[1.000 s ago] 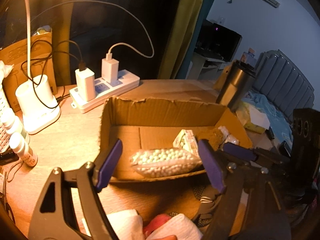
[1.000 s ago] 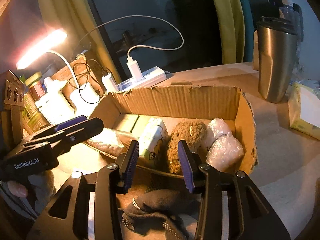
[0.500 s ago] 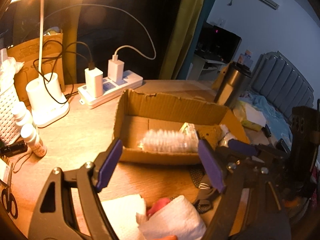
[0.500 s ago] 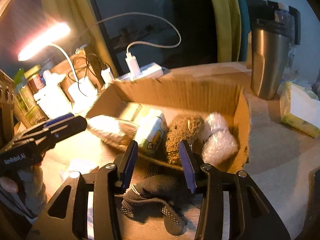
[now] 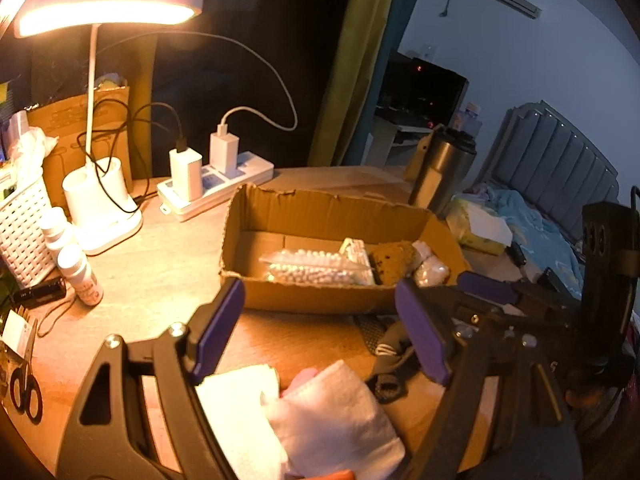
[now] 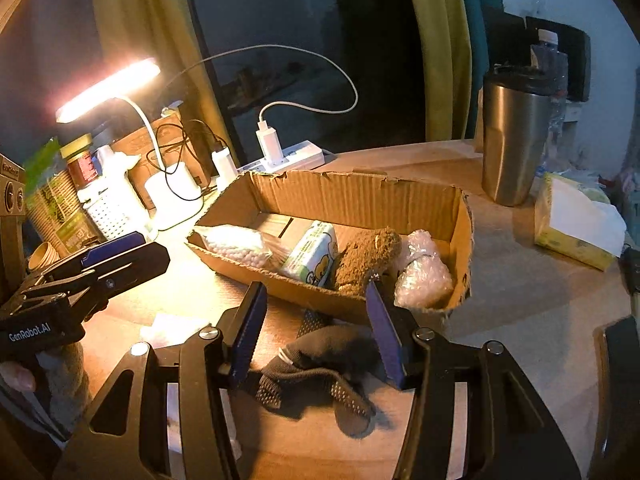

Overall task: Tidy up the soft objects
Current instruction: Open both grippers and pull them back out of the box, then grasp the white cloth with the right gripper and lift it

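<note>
Right wrist view, far left edge: left claw (image 6: 120, 248), black frame w/ purple pads, lettering "GenRobot.AI" on its side, a fingertip of the person's hand (image 6: 16, 376) under it. Its jaws stand wide w/ nothing between them; in the left wrist view the left claw (image 5: 320, 328) hangs over folded white cloths (image 5: 304, 416), soft and fluffy, lower centre of frame.

Upper left: lit white desk lamp (image 6: 108, 88) w/ bendy neck, white lattice plastic basket (image 6: 108, 208) below it, white power strip (image 6: 288, 158) w/ chargers plugged in.

Centre: shallow brown corrugated cardboard box (image 6: 352, 196) w/ ragged rim, on the wooden worktop (image 6: 520, 300). Inside, l. to r.: clear bag of small white beads (image 6: 236, 244), green-white tissue pack (image 6: 314, 254) w/ a cartoon figure (print unreadable), fuzzy brown plush toy (image 6: 368, 256), crinkly bubble-wrap bundle (image 6: 420, 272).

Lower centre: right claw (image 6: 316, 340), pointing down at the box front, jaws opening, about half spread, pads clear of the black knit glove w/ grip dots (image 6: 320, 372) lying limp on the worktop between and below them, outside the box.

Right: tall steel tumbler w/ black lid (image 6: 512, 136), yellow tissue pack (image 6: 576, 220) w/ white sheet sticking out.
</note>
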`<state>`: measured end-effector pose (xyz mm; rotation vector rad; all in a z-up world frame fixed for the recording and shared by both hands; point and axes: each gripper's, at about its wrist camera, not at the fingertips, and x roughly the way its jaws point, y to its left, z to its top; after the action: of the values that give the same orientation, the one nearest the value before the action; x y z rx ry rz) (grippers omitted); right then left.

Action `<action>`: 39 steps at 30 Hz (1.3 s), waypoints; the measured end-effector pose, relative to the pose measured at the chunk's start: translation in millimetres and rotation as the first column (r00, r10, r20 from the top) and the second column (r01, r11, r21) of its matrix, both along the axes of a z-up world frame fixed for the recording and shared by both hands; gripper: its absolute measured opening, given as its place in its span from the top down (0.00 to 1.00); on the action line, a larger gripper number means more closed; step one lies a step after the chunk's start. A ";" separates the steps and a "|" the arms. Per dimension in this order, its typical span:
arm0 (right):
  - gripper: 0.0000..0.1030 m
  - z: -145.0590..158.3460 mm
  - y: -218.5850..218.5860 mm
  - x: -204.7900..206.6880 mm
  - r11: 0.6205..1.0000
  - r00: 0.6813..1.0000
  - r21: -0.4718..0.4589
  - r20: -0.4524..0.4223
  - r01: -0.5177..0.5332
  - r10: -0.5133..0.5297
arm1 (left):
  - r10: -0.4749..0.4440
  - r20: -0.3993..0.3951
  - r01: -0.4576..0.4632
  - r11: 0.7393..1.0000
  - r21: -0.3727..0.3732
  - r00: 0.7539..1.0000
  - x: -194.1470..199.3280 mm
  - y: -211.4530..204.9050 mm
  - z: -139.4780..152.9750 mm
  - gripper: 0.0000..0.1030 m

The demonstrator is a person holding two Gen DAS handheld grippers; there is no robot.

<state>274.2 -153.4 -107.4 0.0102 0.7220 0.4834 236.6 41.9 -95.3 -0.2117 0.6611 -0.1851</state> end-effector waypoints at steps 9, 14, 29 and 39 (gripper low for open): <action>0.47 -2.6 2.9 -24.7 1.000 1.000 -0.013 -0.001 -0.004 0.004 | 0.010 0.013 -0.010 1.000 -0.005 1.000 -30.7 5.8 -4.6 0.23; 0.47 -12.2 11.9 -40.8 0.999 1.000 -0.032 -0.016 -0.021 0.021 | 0.016 0.004 -0.016 1.000 -0.017 1.000 -47.8 13.8 -15.6 0.23; 0.47 -43.1 53.7 -62.6 0.994 0.995 -0.068 -0.067 -0.081 0.076 | 0.051 -0.039 -0.052 0.998 -0.022 0.998 -73.7 43.7 -49.7 0.23; 0.61 -54.6 76.0 -64.4 0.984 0.984 -0.085 -0.104 -0.157 0.148 | 0.068 -0.077 -0.070 0.997 -0.018 0.995 -73.6 54.6 -63.0 0.23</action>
<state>209.8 -77.4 -162.0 -0.1099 0.8438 0.5982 163.0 96.5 -158.2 -0.2623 0.7268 -0.1178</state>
